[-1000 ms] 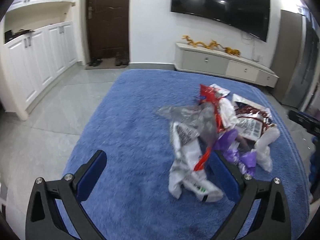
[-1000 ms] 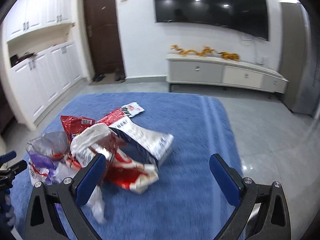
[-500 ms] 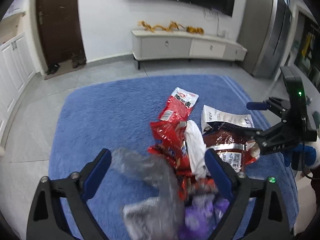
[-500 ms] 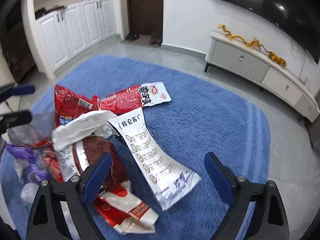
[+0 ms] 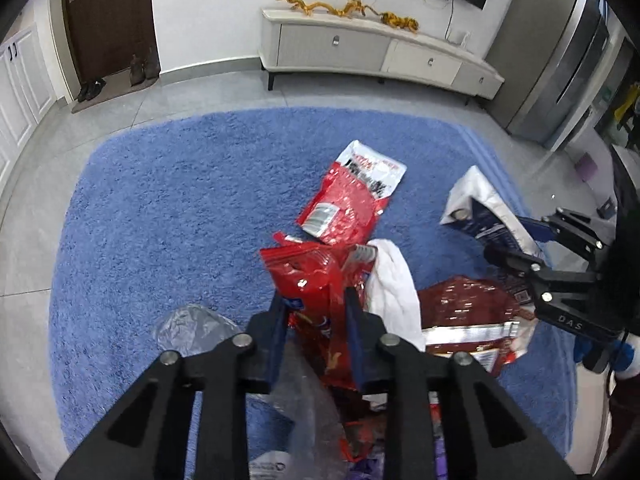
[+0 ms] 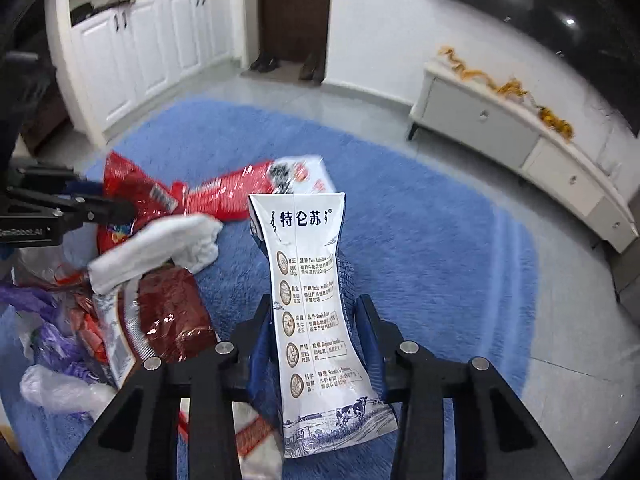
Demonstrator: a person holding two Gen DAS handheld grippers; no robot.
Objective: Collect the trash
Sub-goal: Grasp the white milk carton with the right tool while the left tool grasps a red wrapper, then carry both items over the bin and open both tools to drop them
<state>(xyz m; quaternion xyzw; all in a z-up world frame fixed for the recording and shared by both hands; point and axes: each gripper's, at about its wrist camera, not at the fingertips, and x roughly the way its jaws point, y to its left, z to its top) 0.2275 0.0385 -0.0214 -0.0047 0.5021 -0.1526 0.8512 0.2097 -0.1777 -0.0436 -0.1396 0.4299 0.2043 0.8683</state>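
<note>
Squeezing my left gripper (image 5: 316, 312) down on the crumpled red snack bag (image 5: 308, 276) mid blue rug (image 5: 160, 208); my right gripper (image 6: 316, 320) has just been closing too, pads pinching the flattened milk carton (image 6: 308, 280) right beside that bag, same rug.
</note>
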